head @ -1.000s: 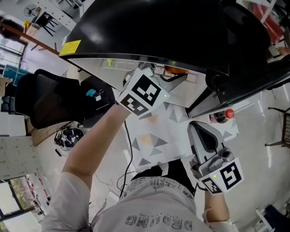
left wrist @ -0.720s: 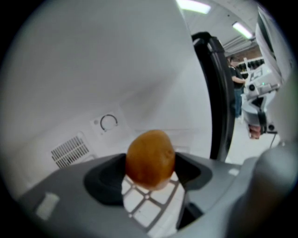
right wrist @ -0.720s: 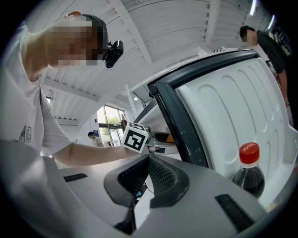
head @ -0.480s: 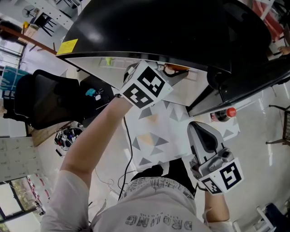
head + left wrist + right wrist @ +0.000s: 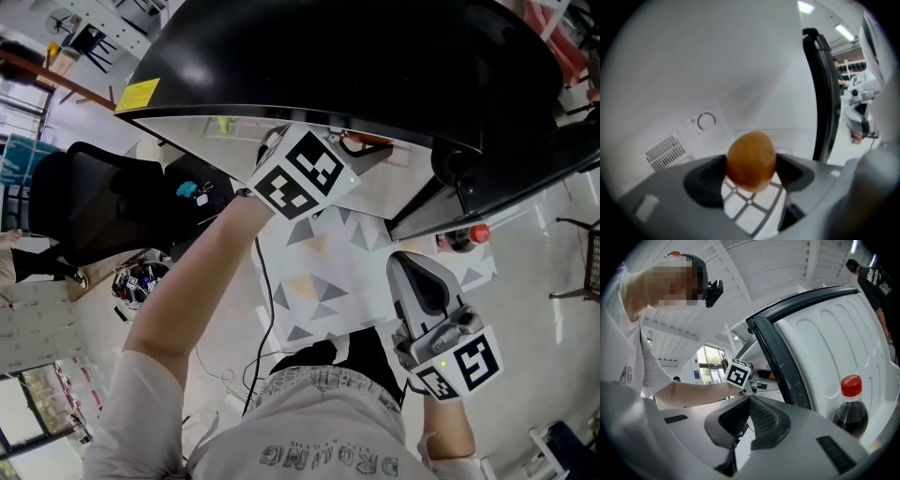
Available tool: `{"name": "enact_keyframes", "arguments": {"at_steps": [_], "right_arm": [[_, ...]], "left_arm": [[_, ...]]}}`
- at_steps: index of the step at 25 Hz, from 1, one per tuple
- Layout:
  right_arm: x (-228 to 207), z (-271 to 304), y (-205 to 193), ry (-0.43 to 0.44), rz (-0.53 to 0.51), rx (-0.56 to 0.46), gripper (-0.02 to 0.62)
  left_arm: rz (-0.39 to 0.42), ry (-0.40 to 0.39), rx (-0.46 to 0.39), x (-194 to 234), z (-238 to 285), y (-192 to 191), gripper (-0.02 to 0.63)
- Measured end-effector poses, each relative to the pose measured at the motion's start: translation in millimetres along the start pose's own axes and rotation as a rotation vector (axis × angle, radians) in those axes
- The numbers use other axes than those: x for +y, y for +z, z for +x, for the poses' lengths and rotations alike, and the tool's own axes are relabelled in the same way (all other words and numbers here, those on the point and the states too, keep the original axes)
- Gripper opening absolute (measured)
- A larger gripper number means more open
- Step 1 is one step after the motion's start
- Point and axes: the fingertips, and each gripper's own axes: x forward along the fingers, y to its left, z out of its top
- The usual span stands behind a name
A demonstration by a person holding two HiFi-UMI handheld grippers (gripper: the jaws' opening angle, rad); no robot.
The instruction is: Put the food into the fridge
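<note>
A rounded brown food item (image 5: 751, 157) sits between the pads of my left gripper (image 5: 750, 177), which is shut on it inside the white fridge (image 5: 693, 70), above a white wire shelf (image 5: 750, 206). In the head view the left gripper (image 5: 352, 150) reaches under the fridge's black top (image 5: 328, 56), and an orange-brown bit of the food (image 5: 367, 142) shows at its tip. My right gripper (image 5: 749, 398) is shut with nothing in it. It hangs low by the open fridge door (image 5: 834, 343); the head view shows the right gripper (image 5: 405, 264) well apart from the left.
A cola bottle (image 5: 850, 406) with a red cap stands in the door shelf; the head view shows this bottle (image 5: 463, 238) too. A vent grille (image 5: 665, 151) and a dial (image 5: 706, 121) mark the fridge's back wall. A black chair (image 5: 94, 206) stands at the left.
My left gripper has moved a little farther up into the fridge opening with the food still in it. The right gripper has stayed where it was.
</note>
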Motion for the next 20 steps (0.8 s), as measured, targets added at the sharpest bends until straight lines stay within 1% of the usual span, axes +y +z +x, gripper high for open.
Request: {"name": "enact_keyframes", "arguments": {"at_steps": [14, 20], "right_arm": [[-1.3, -1.7, 1.4, -0.008, -0.009, 0.001, 0.002], [-0.1, -4.8, 1.4, -0.017, -0.012, -0.001, 0.002]], "left_arm": [[-0.008, 0.012, -0.019, -1.9, -3.0, 2.0, 0.377], [-0.010, 0.011, -0.024, -4.9, -7.0, 2.7, 0.379]]}}
